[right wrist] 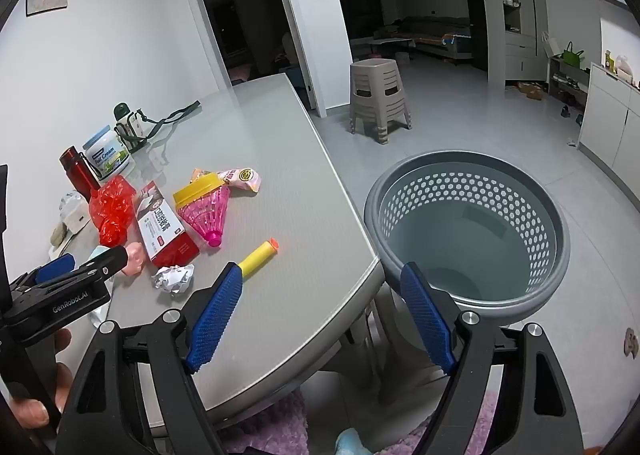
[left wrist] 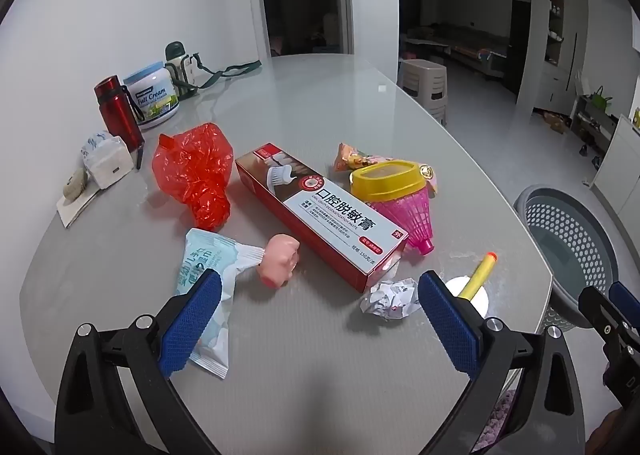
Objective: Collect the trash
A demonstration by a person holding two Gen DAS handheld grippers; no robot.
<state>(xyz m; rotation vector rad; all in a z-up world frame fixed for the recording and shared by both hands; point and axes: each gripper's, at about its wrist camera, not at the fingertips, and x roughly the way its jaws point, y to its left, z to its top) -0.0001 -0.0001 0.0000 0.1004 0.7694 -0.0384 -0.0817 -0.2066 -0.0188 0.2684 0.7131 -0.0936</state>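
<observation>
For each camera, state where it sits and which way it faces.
Left wrist: sits on the left gripper, angled down at the table litter; its open blue fingers show, with the right gripper at the frame's right edge.
Right wrist: sits on the right gripper, angled down over the table edge toward the grey basket; its open fingers, the left gripper and a hand show.
Shared: toothpaste box, crumpled paper, basket.

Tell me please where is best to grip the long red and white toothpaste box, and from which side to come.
Grip the toothpaste box across its narrow width, near the middle of its length, coming from above. It lies flat and long on the table, so its two long side faces are parallel and suit flat pads. The near end is probably easiest: further back the red plastic bag and the pink funnel crowd its sides.
</observation>
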